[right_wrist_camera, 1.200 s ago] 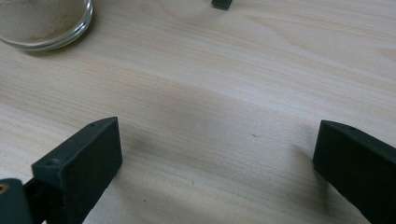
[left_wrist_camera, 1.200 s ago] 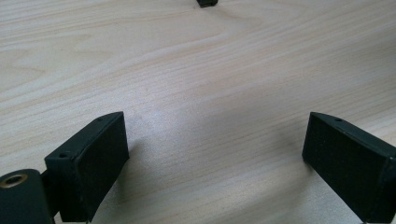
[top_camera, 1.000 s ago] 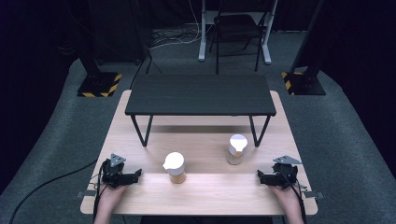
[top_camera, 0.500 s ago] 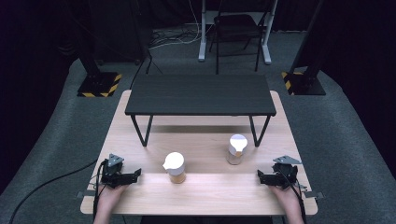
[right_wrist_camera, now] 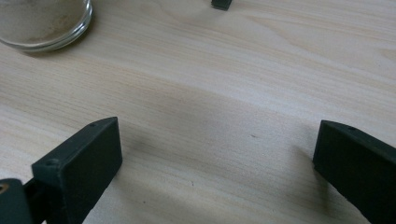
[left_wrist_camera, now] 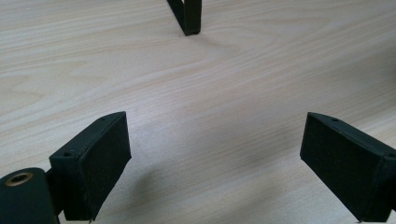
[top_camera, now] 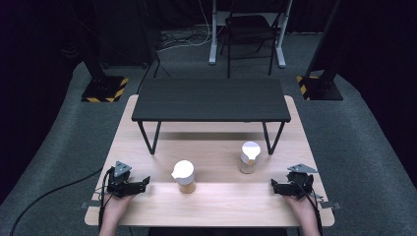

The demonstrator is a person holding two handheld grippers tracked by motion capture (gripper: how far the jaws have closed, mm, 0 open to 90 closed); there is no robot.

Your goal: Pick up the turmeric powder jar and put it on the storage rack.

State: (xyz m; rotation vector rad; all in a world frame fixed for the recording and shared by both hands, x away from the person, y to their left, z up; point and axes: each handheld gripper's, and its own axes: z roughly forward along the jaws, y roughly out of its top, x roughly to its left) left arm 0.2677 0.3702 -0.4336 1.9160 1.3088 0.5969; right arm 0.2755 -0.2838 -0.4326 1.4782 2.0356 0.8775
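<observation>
Jars are what the work looks set to deal with — two of them, both untouched so far. Between the wide-apart jaws of the left gripper [left_wrist_camera: 212, 163] lies only bare wood. The log-free reading of its own view is plain: its pads [left_wrist_camera: 100, 163] touch nothing, though the jaws have just been closing a little with nothing between them. The right gripper [right_wrist_camera: 215, 172] also stands wide, its pads [right_wrist_camera: 88, 163] over bare wood, with the glass base of a jar just ahead and to one side.

Taking the black stand [top_camera: 211, 101] as landmark: the left jar [top_camera: 184, 176] sits upright on the wooden table [top_camera: 211, 201] in front of the stand, nearer its left leg; it has a white lid with a small spout-like lip and tan contents. The right jar [top_camera: 249, 157] stands upright close to the stand's right leg, also white-lidded, its lower part filled with something sandy. The two are well apart from each other.

In the high view the left gripper [top_camera: 129, 184] rests in front of the stand's left end and the right gripper [top_camera: 290, 186] in front of its right end, each outside its nearest jar and apart from it, both held in the person's hands at the near edge.

Judged from this, nothing is done yet — no jar is gripped, lifted or opened, and the stand's top is bare. Everything remains: reaching, gripping, and whatever follows.
</observation>
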